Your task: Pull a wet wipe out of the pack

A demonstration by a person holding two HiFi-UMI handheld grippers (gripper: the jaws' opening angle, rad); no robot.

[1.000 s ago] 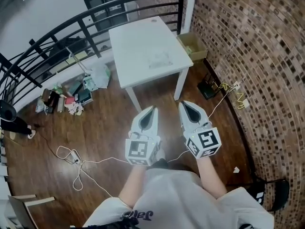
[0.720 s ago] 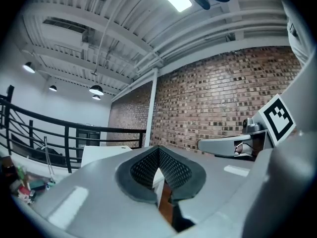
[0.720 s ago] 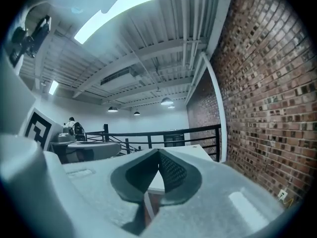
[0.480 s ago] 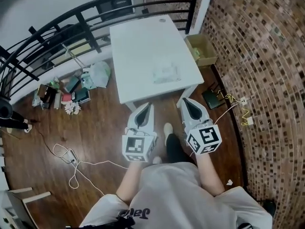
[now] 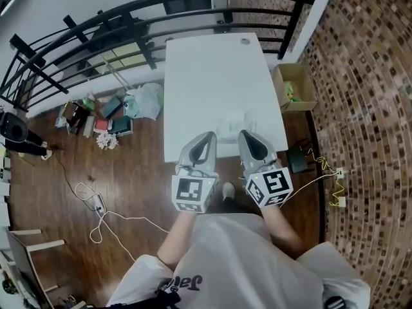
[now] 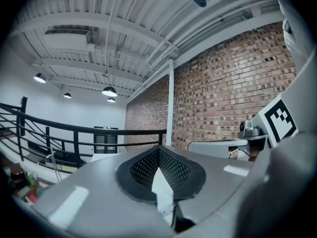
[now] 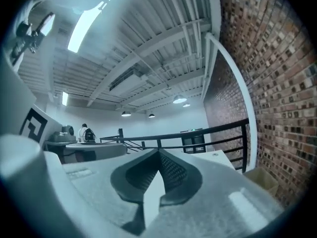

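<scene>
White surface [image 5: 212, 69]: wet wipe pack [image 5: 232, 121] is noted near front edge. Left gripper [image 5: 207, 139] and right gripper [image 5: 246, 138] are held level before it, fingers [image 6: 146, 170] clenched empty, presumably staged for reach.

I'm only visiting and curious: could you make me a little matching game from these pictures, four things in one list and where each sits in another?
Things
1. wet wipe pack
2. cardboard box
3. power strip
4. black railing

Places
A. on the wooden floor, at the picture's left of the person
B. beyond the far end of the white table
C. on the table, just ahead of the left tool and right tool
D. on the floor between the table and the brick wall

Pairs: 1-C, 2-D, 3-A, 4-B
</scene>
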